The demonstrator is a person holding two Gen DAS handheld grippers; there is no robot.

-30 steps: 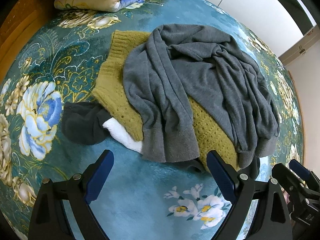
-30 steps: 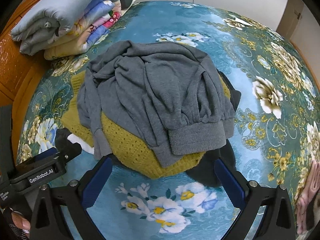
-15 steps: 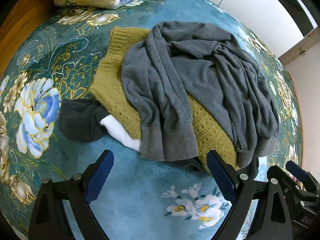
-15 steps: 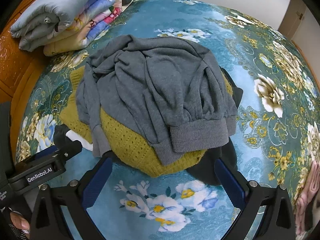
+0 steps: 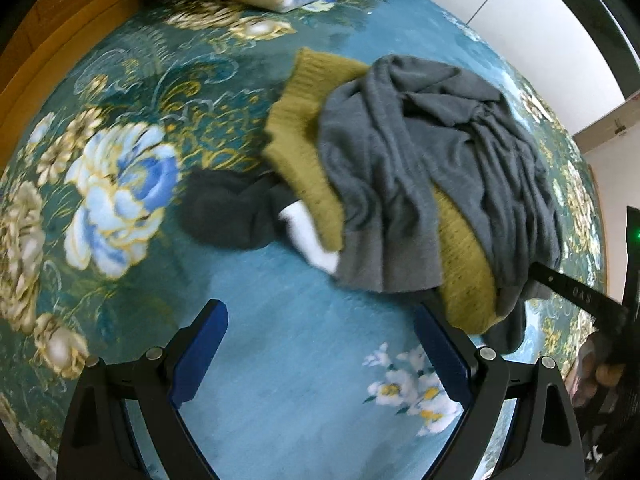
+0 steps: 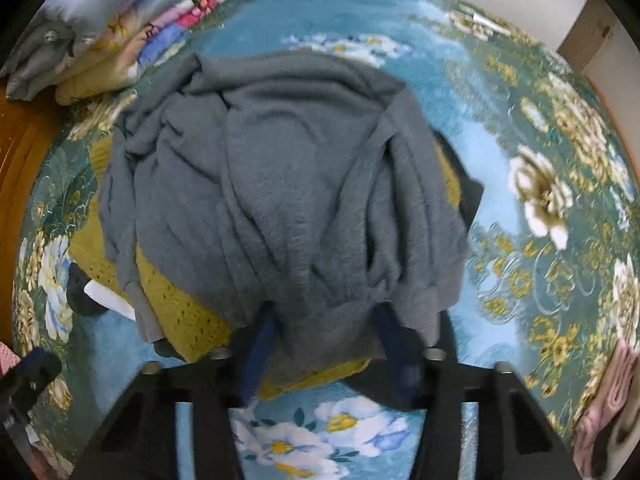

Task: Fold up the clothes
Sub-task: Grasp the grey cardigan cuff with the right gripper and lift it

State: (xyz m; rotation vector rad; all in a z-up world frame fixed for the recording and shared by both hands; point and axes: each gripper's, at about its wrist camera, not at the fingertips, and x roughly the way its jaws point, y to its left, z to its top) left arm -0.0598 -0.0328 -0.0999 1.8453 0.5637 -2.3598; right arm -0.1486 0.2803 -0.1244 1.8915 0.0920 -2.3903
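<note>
Floral bedspread [image 5: 304, 360]: right gripper [image 6: 326, 344] jaws just closed on grey sweater [image 6: 288, 184] hem.

Sweater [image 6: 280, 184] heaped on knit garment [image 5: 304, 148], on the bedspread [image 5: 288, 360] — folded quilts [image 6: 100, 28] behind, left.
</note>
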